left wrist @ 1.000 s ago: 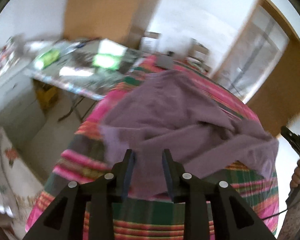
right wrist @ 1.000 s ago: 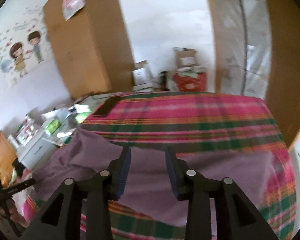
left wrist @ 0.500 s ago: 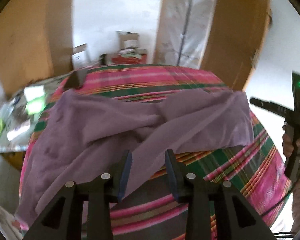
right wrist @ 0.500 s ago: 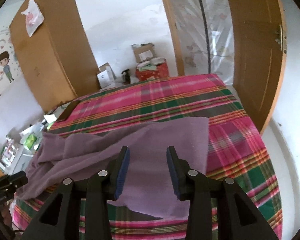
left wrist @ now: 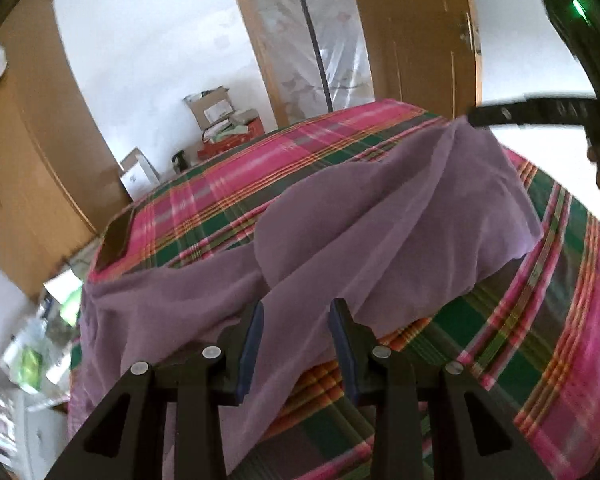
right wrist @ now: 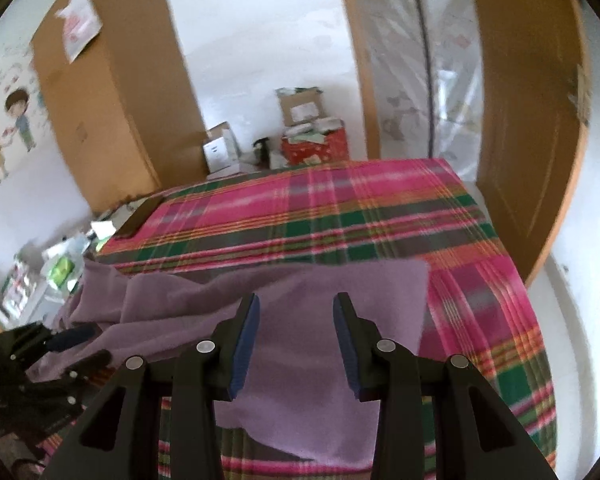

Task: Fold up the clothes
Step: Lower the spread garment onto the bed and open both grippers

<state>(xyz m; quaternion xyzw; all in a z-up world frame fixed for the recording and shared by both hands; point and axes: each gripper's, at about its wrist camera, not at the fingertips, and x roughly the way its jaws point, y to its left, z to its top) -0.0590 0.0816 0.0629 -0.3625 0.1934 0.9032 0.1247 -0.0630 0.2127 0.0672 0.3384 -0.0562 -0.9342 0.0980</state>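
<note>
- Left wrist view: the left gripper (left wrist: 296,332) stands with its jaws parted, a fold of the purple garment (left wrist: 400,216) running between the blue pads (left wrist: 250,344); whether the pads press it cannot be told. The garment lies rumpled across the near part of the plaid bedcover (left wrist: 540,340), and the right gripper (left wrist: 528,114) meets its far corner, probably to spread it for folding.
- Right wrist view: the right gripper (right wrist: 296,340) is likewise parted above the purple garment (right wrist: 340,292), its grip unclear. The left gripper (right wrist: 56,344) sits at the cloth's left edge, so the two tools flank the garment.
</note>
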